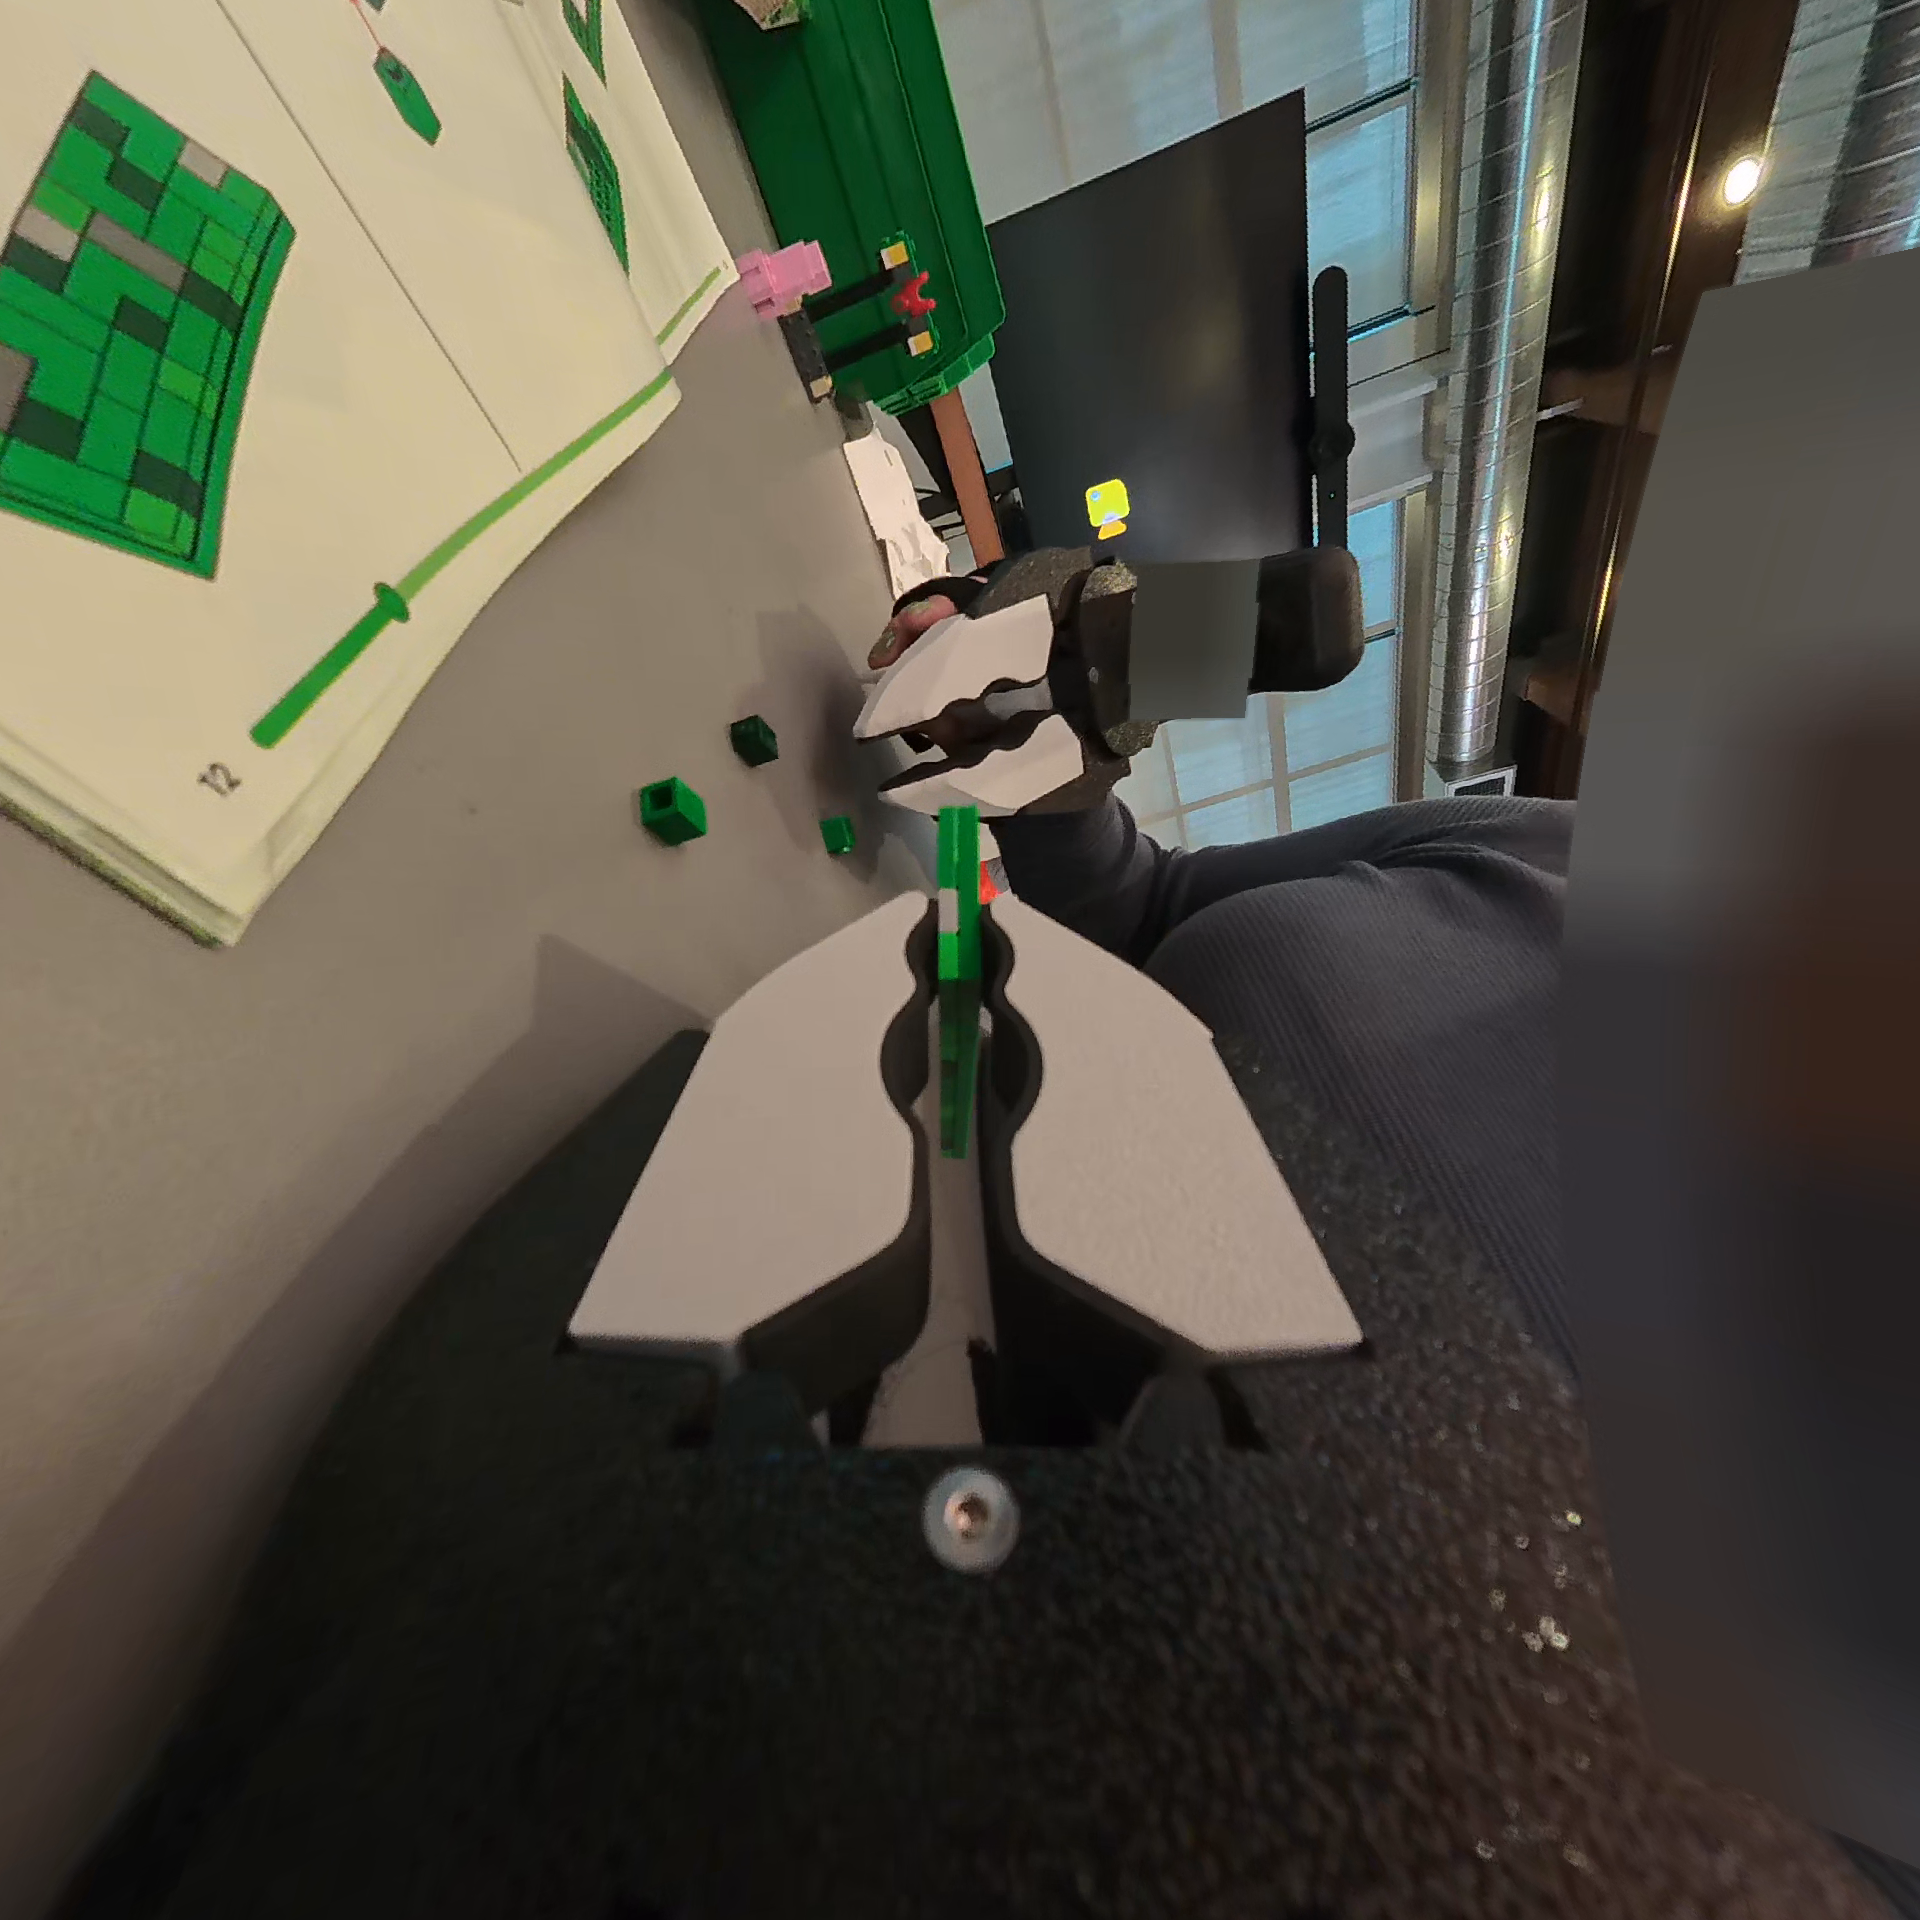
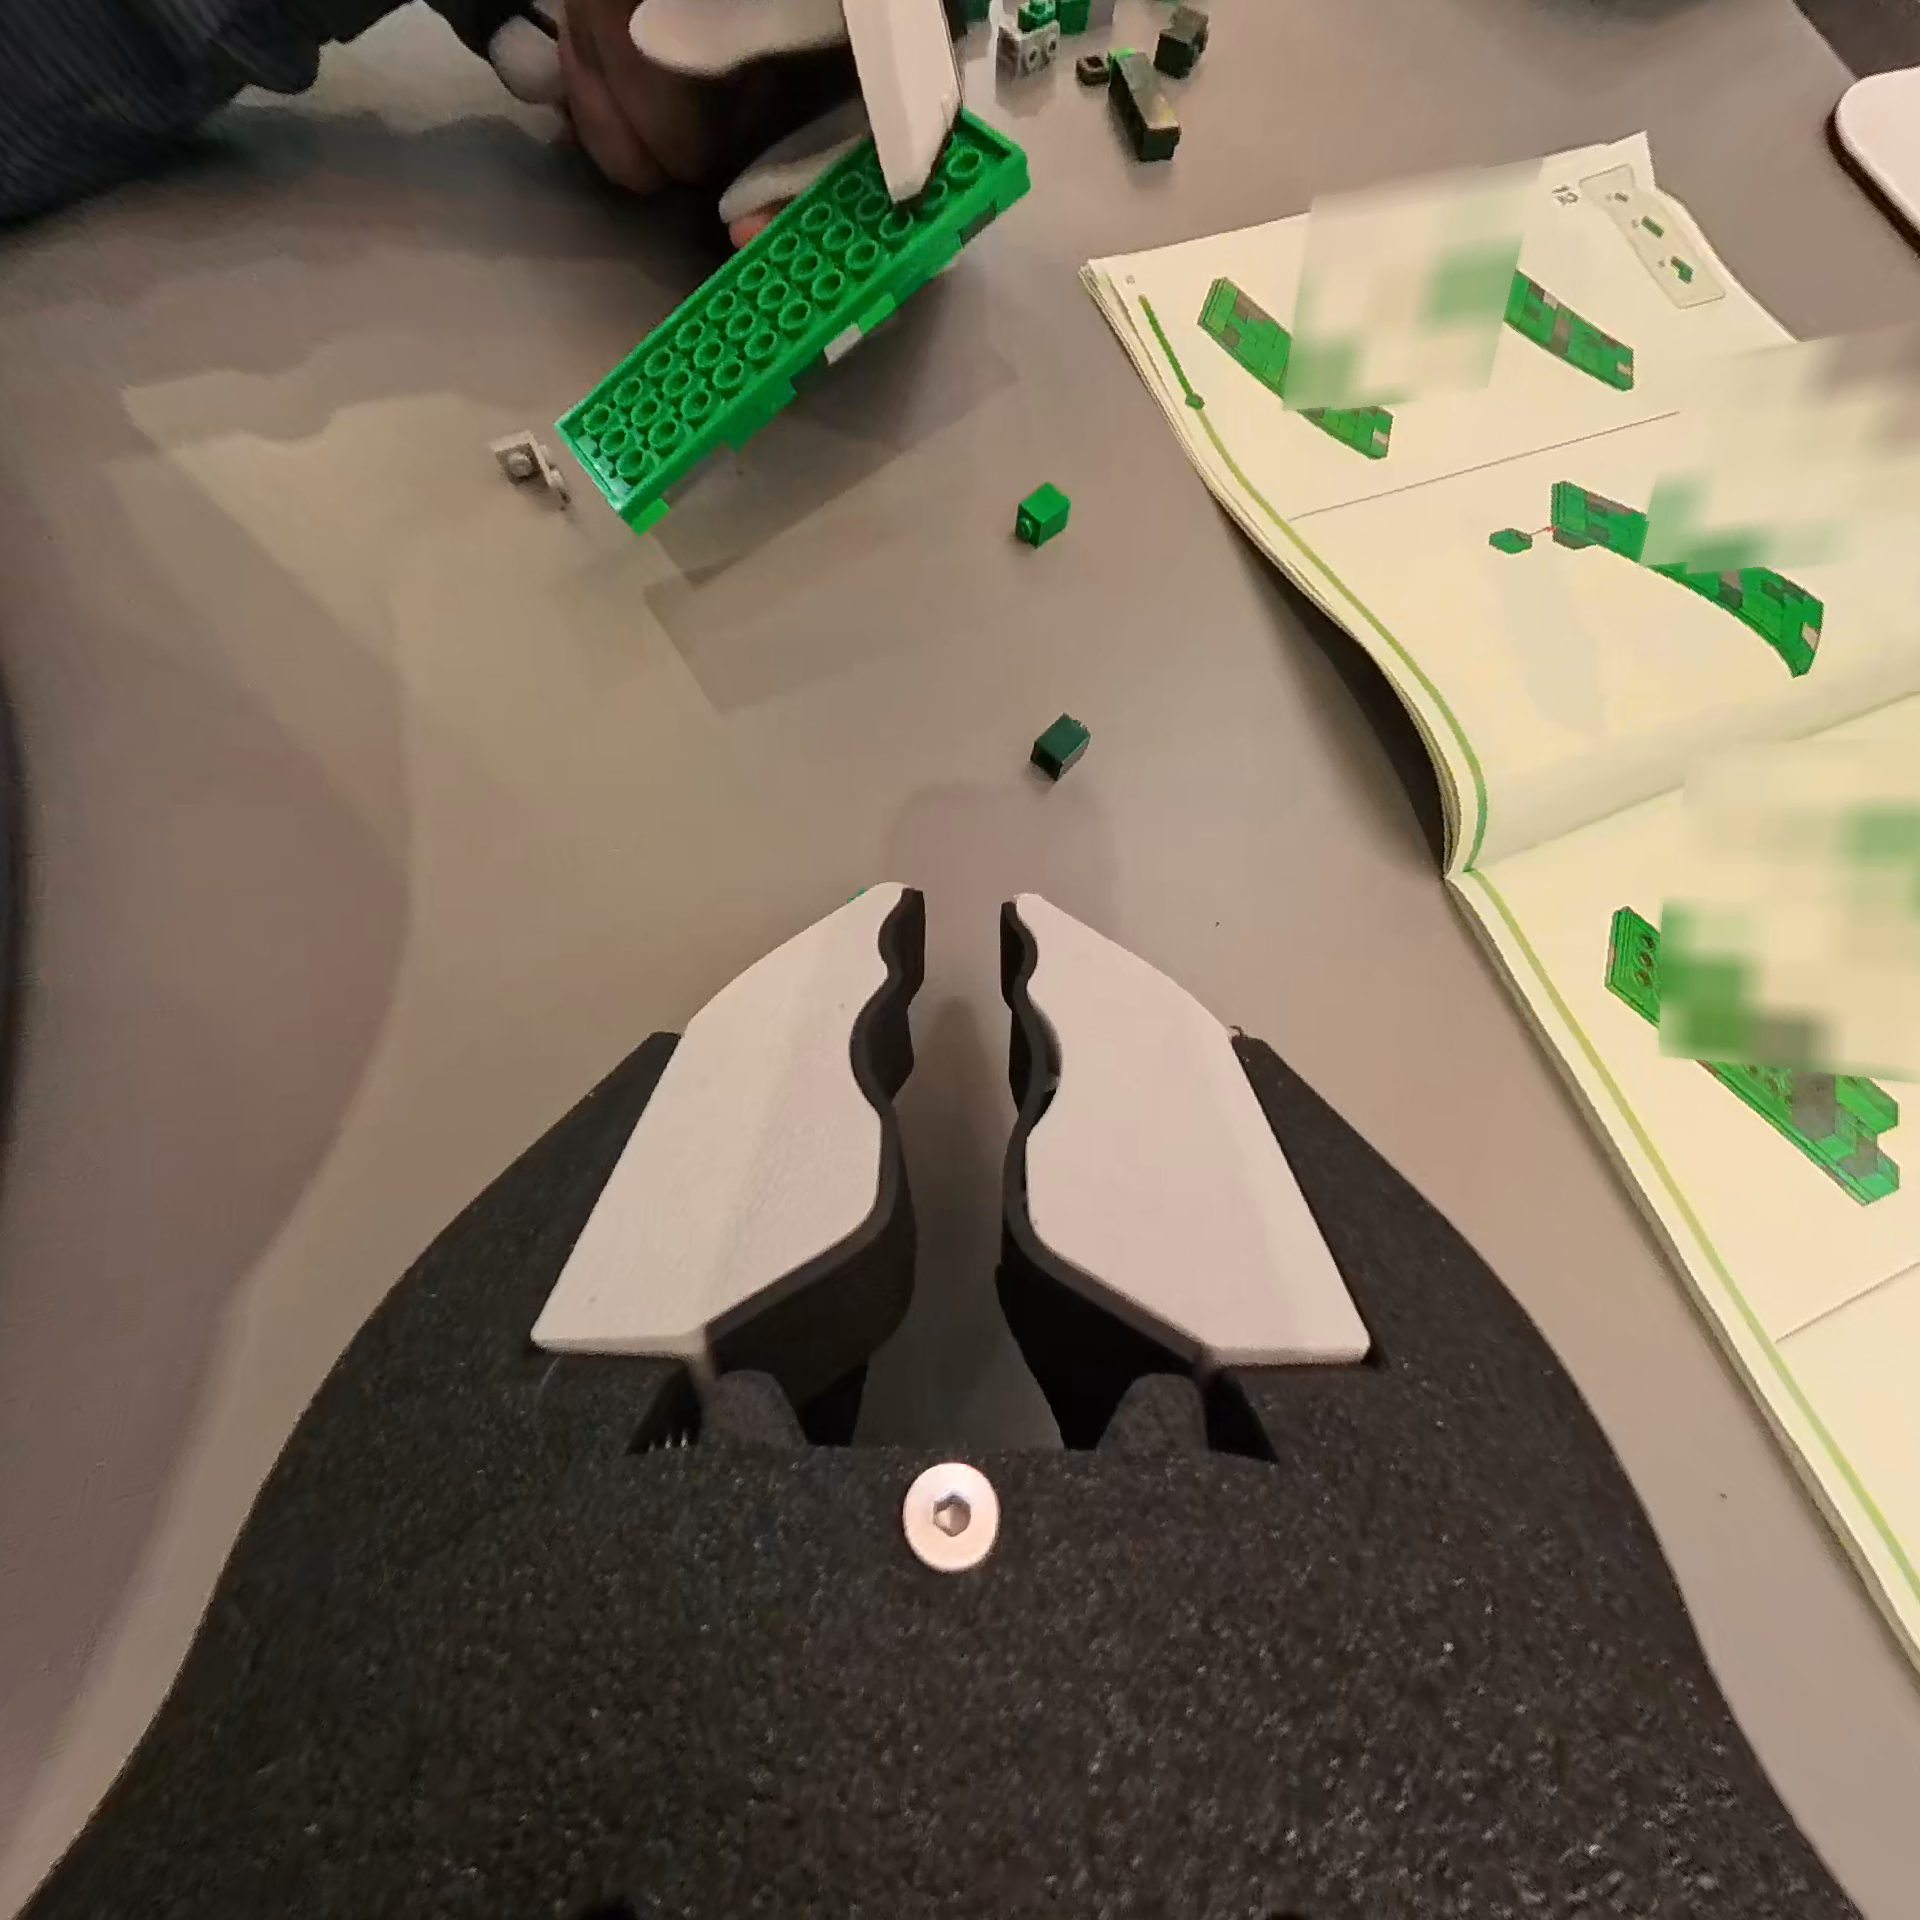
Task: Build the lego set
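The grey table (image 2: 312, 831) is taking up most of both views, with an open instruction booklet (image 2: 1558, 727) lying off to the right of the right gripper (image 2: 961, 904) and a green bin (image 1: 862, 156) sitting far ahead of the left one.

The left gripper (image 1: 958, 914) is pinching a green studded plate (image 1: 958, 997) edge-on, pads pressing on both flat faces. In the right wrist view that same plate (image 2: 790, 312) is showing up well ahead and to the left, tilted, with its low end just beside a small grey piece (image 2: 530, 462) on the table. I'd guess it's handling light and stiff, hard plastic, so kinda slippery against smooth pads, and the bricks snapped along its edge could pop off if it gets twisted. Taking hold across the thin faces near one end, like it's doing now, looks sensible to me.

The right gripper is hanging just above the table with its fingers a little spread and nothing between them. Closest thing to it is a dark green cube (image 2: 1060, 745) just ahead and slightly right, then a brighter green cube (image 2: 1042, 512) farther ahead. There's a sliver of green peeking out beside its left fingertip, can't tell what it is. These cubes would be super light and easy to flick away, so squeezing the flat sides square-on is what I'd go for.
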Available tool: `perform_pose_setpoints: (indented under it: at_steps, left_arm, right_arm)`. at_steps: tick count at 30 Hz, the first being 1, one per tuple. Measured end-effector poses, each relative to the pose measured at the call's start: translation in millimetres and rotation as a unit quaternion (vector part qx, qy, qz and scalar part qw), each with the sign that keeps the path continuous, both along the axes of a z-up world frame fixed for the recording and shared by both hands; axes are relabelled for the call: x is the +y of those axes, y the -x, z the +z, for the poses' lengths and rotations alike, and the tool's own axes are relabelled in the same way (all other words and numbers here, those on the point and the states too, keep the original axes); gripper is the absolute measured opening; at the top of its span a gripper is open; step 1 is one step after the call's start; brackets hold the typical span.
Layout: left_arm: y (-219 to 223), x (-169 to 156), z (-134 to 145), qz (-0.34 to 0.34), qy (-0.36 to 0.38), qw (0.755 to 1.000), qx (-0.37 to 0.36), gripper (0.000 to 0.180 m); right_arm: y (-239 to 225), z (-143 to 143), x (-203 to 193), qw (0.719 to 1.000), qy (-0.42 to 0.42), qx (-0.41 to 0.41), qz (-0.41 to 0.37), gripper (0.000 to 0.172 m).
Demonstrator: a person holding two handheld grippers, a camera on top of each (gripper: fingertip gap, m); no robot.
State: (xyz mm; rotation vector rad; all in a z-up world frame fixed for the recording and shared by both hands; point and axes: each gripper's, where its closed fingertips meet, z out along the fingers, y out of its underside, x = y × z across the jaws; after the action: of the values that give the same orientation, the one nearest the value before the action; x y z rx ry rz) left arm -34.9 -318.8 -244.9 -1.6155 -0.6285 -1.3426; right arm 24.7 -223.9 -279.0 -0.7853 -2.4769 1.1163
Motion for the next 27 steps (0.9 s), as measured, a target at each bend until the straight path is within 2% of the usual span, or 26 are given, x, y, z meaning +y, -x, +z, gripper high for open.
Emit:
perform_pose_setpoints:
  at_steps: [20, 22, 27]
  left_arm:
    - [3, 0, 0, 0.01, -0.001, 1.0, -0.001, 0.006]
    - [5, 1, -1, 0.017, 0.003, 1.0, -0.001, 0.006]
    - [2, 1, -4, 0.009, 0.013, 1.0, 0.002, 0.006]
  right_arm:
    - [12, 4, -9, 0.999, -0.024, 0.03, 0.009, 0.014]
    - [7, 3, -4, 0.998, -0.036, 0.033, 0.027, 0.014]
    - [-18, -2, 2, 0.991, -0.037, 0.026, 0.13, 0.015]
